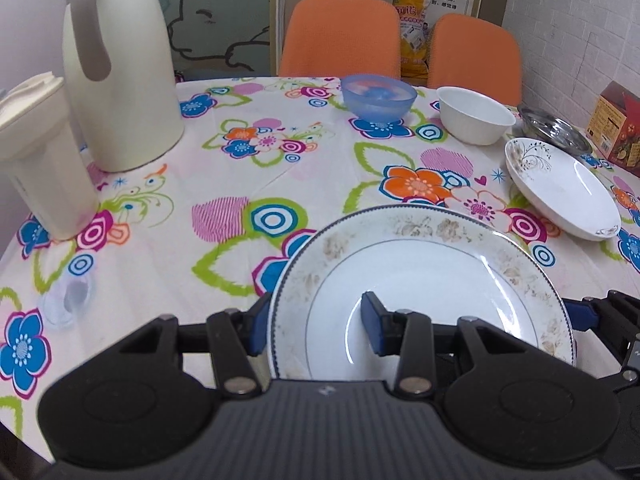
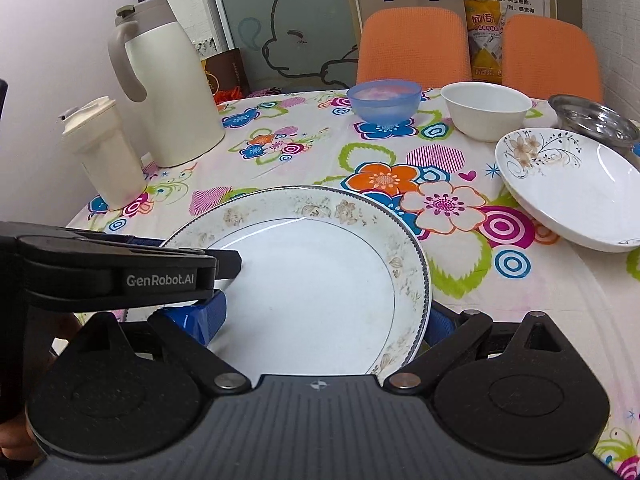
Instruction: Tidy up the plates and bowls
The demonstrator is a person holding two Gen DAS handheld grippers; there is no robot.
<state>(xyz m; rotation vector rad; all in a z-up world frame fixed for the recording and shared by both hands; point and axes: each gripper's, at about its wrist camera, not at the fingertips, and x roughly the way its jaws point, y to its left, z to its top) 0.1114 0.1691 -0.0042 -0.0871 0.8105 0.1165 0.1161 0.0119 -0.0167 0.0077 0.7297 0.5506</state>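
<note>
A large plate with a brown floral rim lies near the table's front edge. My left gripper is open and straddles the plate's left rim, one blue pad outside it and the other over the well. My right gripper stands wide open across the plate's near right part, its right pad just outside the rim. A second plate with a dark vine pattern sits to the right. At the far side stand a blue bowl and a white bowl.
A cream thermos jug and a cream tumbler stand at the left. A steel bowl and a red box sit at the far right. Two orange chairs are behind the table.
</note>
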